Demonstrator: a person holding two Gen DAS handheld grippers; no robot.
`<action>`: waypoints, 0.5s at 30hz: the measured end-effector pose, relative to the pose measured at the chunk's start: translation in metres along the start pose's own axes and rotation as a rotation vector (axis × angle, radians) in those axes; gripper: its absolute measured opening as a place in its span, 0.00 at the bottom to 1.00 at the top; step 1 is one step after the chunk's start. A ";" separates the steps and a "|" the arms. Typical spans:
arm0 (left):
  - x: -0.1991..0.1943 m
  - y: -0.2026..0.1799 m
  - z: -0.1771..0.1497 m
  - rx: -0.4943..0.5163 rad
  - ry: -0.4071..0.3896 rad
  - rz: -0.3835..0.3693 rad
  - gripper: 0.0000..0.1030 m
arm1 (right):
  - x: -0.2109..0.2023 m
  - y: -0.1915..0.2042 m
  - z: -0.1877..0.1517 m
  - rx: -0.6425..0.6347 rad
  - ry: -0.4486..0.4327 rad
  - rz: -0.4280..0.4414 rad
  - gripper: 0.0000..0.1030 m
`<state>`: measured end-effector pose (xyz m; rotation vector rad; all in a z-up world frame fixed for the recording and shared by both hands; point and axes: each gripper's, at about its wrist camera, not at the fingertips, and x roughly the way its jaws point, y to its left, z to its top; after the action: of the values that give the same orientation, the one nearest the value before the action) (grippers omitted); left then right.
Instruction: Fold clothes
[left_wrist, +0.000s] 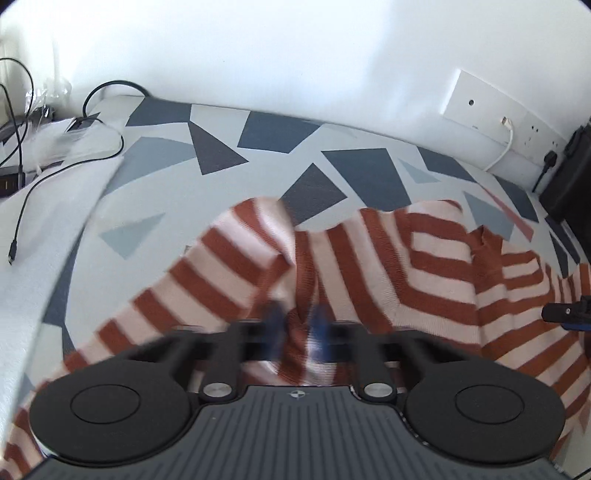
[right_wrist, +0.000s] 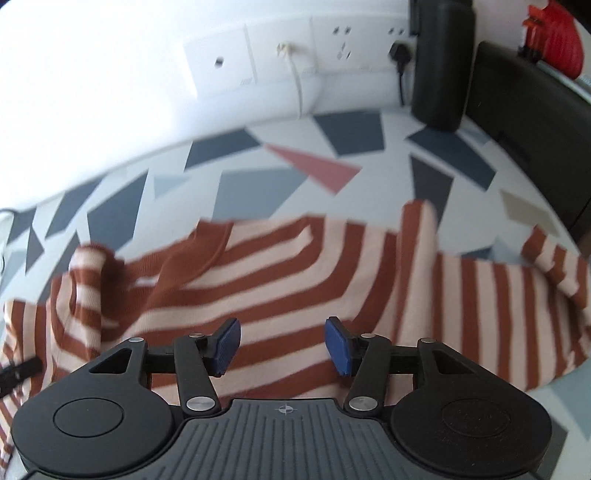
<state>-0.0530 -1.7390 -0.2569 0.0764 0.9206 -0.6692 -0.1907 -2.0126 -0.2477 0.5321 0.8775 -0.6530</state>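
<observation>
Mostly flat, the striped sweater (right_wrist: 280, 266) sprawls rumpled across the patterned bedsheet (right_wrist: 258, 184). Left gripper (left_wrist: 298, 325) is pinched shut on a raised fabric ridge; right gripper (right_wrist: 282, 345) hovers open, holding nothing. Risk: thin pinch slips, or one-sided pull skews the fold.

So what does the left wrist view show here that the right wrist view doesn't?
Only the left wrist view: the left gripper shut on a fold of the striped garment, and loose black cables on a white surface at far left.

Only the right wrist view: the right gripper open above the cloth with nothing between its fingers, plus a red object at top right.

Both: the striped garment lying rumpled on the geometric-patterned cover, and the wall sockets.
</observation>
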 end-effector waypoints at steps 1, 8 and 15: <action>-0.003 0.005 0.000 -0.009 -0.001 0.005 0.11 | 0.001 0.005 -0.002 -0.010 0.007 -0.001 0.46; -0.038 0.040 -0.017 -0.086 0.012 0.159 0.11 | 0.009 0.049 -0.009 -0.102 0.040 0.050 0.46; -0.068 0.036 -0.019 0.013 -0.020 0.225 0.57 | 0.011 0.079 -0.009 -0.169 0.029 0.052 0.46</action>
<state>-0.0740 -1.6698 -0.2250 0.1822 0.8729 -0.4661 -0.1338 -1.9554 -0.2488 0.4120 0.9340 -0.5193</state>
